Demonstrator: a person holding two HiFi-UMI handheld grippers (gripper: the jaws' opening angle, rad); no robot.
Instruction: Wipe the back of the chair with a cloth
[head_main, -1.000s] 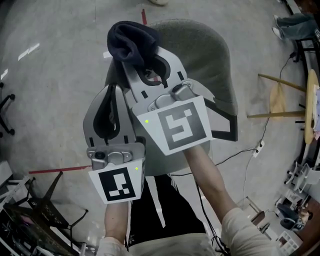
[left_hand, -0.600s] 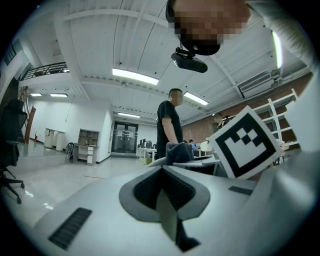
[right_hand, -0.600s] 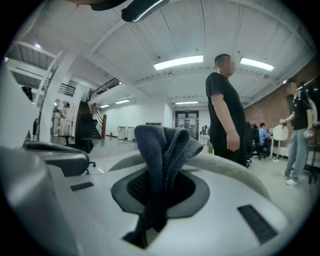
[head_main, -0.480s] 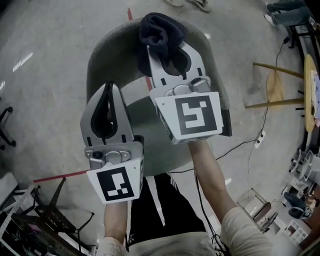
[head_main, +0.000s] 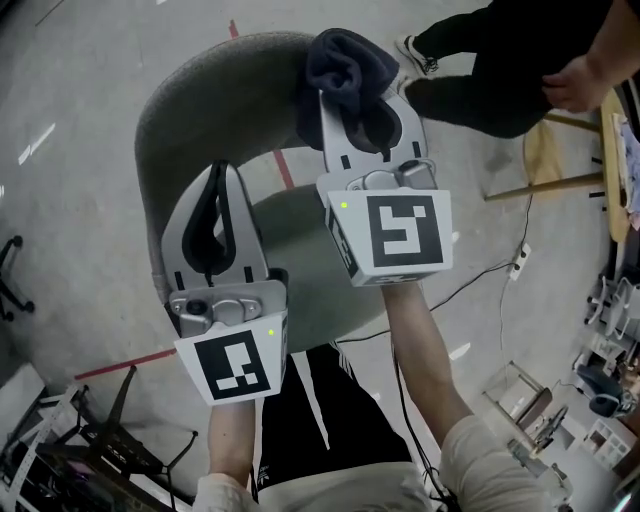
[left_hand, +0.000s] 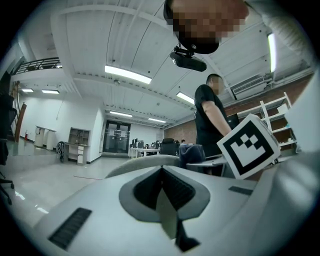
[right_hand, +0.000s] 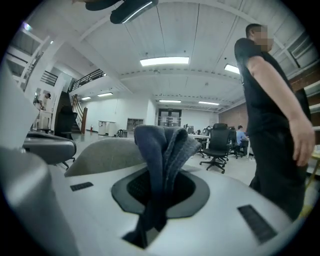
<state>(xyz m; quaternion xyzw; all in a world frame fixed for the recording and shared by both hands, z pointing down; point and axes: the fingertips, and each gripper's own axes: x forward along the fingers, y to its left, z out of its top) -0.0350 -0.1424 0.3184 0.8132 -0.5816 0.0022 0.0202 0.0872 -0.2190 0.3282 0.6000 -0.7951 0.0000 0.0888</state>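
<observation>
Nearest you, the L hand-held gripper (head_main: 218, 170) sits low on the left of the head view, marker cube toward you, jaw tips pointing away. In the left gripper view the L hand-held gripper (left_hand: 161, 170) has both jaws pressed together with nothing between them.

The R hand-held gripper (head_main: 357, 88) is beside it and further fwd. Its jaws are clamped on a dark blue cloth (head_main: 345, 62). The right gripper view confirms this: the cloth (right_hand: 164, 150) runs down between the pads and bunches up above the jaw tips of the R hand-held gripper (right_hand: 159, 172).

Below both tools is the grey-green chair (head_main: 205, 105). Its seat is under the grippers and its curved back arcs round the far side. From the head view the cloth lies over the top edge of the back, R of centre. Contact w/ the back can't be confirmed. In the right gripper view the back's top edge shows just behind and L of the cloth.

Beyond the chair, a person (head_main: 500, 60) in dark clothes stands on the concrete floor (head_main: 70, 200).
</observation>
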